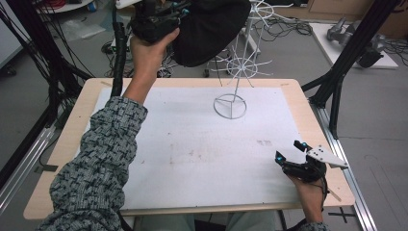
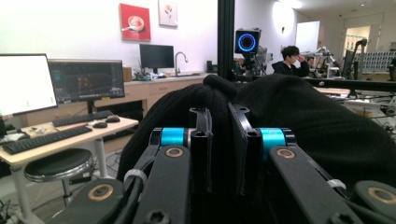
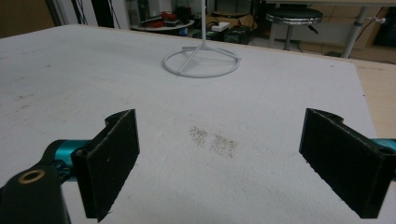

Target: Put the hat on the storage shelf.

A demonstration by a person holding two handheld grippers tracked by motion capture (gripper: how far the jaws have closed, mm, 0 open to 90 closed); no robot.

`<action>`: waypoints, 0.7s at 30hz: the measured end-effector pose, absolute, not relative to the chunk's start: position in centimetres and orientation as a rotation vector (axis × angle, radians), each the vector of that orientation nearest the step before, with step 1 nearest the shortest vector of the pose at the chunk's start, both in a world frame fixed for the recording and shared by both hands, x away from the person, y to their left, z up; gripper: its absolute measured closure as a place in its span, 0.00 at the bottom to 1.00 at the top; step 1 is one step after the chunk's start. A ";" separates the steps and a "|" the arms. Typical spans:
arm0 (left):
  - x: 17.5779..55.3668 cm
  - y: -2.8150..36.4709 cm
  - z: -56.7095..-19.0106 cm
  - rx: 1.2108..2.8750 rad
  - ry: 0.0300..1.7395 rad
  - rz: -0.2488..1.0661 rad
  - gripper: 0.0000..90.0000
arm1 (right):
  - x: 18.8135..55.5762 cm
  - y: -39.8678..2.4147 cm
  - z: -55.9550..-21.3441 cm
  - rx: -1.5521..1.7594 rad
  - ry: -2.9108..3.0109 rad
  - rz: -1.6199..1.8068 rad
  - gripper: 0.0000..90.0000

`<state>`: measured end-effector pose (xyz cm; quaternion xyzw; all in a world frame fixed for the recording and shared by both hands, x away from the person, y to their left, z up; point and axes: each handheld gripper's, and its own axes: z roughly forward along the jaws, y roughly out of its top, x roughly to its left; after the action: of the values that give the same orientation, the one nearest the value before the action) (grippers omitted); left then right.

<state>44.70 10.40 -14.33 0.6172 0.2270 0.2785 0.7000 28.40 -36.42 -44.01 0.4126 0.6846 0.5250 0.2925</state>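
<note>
Left tongs [image 1: 180, 8] clamped on one black hat [image 1: 211, 29], right tongs [image 1: 288, 151] apart above table [image 1: 308, 103], one white wire stand [image 1: 238, 72]

**Colours on the table**

A black hat [image 1: 211, 29] is showing at the top of the frame. The wire stand [image 1: 231, 103] is looking white, the mat [image 1: 202, 144] white with grey marks, the sleeve [image 1: 101, 159] speckled grey and black.

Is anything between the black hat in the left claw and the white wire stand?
Nothing visible. The left claw holds the hat up beside the stand, with only air between them as far as the high view shows. The right claw rests open at the table's near right, well away.
</note>
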 end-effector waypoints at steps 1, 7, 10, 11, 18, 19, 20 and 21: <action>44.7 10.4 -14.5 1.378 0.505 0.619 0.88 | 28.5 -36.4 -44.0 1.095 1.828 1.393 0.13; 44.8 10.3 -16.0 1.423 0.528 0.594 0.86 | 28.5 -36.1 -44.1 1.088 1.839 1.390 0.13; 44.9 10.3 -16.9 1.424 0.536 0.585 0.86 | 28.5 -36.1 -44.1 1.088 1.835 1.397 0.13; 45.0 10.3 -17.2 1.429 0.541 0.581 0.86 | 28.5 -36.1 -44.1 1.086 1.836 1.394 0.13; 45.5 10.2 -19.0 1.454 0.582 0.541 0.83 | 28.5 -36.1 -44.1 1.088 1.834 1.394 0.13; 45.5 10.2 -19.2 1.453 0.586 0.542 0.83 | 28.5 -36.1 -44.1 1.089 1.836 1.393 0.13; 45.6 10.2 -19.3 1.453 0.587 0.543 0.83 | 28.5 -36.1 -44.1 1.088 1.836 1.392 0.13; 45.6 10.3 -19.4 1.453 0.590 0.544 0.82 | 28.5 -36.1 -44.1 1.087 1.835 1.393 0.13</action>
<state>45.59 10.26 -19.36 0.6460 0.2623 0.2418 0.6749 28.48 -36.07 -44.06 0.4080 0.6888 0.5229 0.2927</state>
